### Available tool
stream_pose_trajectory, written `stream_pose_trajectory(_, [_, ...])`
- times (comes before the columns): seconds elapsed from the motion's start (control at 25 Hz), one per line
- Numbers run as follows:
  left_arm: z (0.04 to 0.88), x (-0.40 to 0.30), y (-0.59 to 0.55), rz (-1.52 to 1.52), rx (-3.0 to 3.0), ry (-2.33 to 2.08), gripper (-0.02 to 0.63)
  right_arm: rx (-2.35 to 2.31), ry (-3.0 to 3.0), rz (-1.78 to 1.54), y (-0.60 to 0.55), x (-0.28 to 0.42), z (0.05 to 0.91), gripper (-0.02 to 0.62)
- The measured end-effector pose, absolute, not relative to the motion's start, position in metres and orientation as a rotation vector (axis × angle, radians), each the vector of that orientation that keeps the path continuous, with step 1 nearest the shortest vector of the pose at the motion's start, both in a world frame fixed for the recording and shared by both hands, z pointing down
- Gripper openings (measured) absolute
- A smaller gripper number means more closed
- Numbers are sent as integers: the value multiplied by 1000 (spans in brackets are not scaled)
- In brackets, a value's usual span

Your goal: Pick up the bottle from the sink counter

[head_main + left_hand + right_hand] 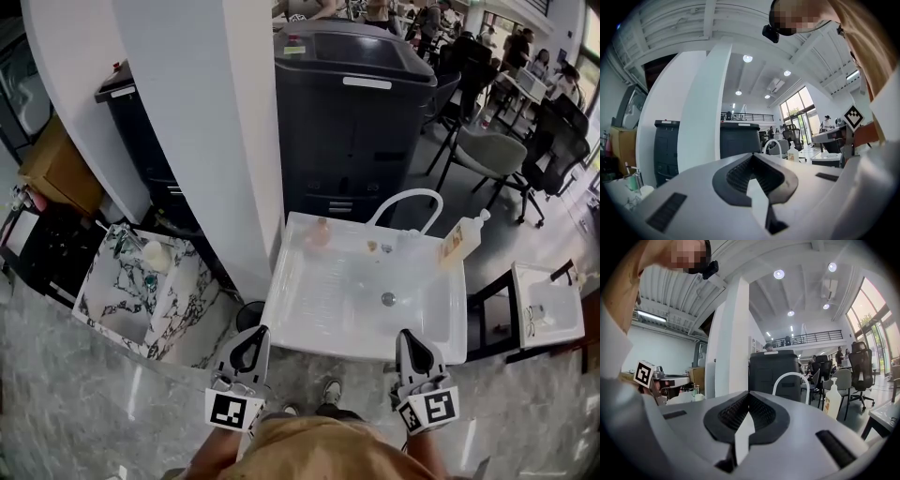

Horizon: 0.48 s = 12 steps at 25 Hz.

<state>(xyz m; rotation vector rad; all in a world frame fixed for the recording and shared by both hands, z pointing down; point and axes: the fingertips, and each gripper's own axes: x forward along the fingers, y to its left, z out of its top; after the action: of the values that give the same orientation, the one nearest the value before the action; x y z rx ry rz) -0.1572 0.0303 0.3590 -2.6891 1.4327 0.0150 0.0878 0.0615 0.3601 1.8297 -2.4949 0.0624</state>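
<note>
A pale pump bottle [463, 240] stands upright on the back right corner of the white sink [300, 323], beside the arched white faucet [408, 199]. Both grippers hover at the sink's near edge, well short of the bottle. My left gripper [251, 349] is shut and holds nothing. My right gripper [413, 352] is also shut and empty. In the left gripper view the closed jaws [752, 155] point over the sink, with the bottle [792, 152] far off to the right. The right gripper view shows its jaws [749, 393] closed and the bottle [832, 400] ahead to the right.
A small pink item [319, 234] lies on the sink's back left. A tall black cabinet [352, 103] stands behind the sink and a white pillar [206, 112] at its left. A marble basin [131, 291] sits left. A second white sink [548, 300] and office chairs [487, 155] are to the right.
</note>
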Motion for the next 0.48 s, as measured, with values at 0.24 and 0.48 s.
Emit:
stream_pose_trajectory(0.24, [359,-137,7,-4,-2669,1456,2,1784,-2517,90,37,103,368,0])
stream_pose_trajectory(0.48, [354,-129,-9,-13,-2639,1488,2,1737,-2543,116,19,110,374,0])
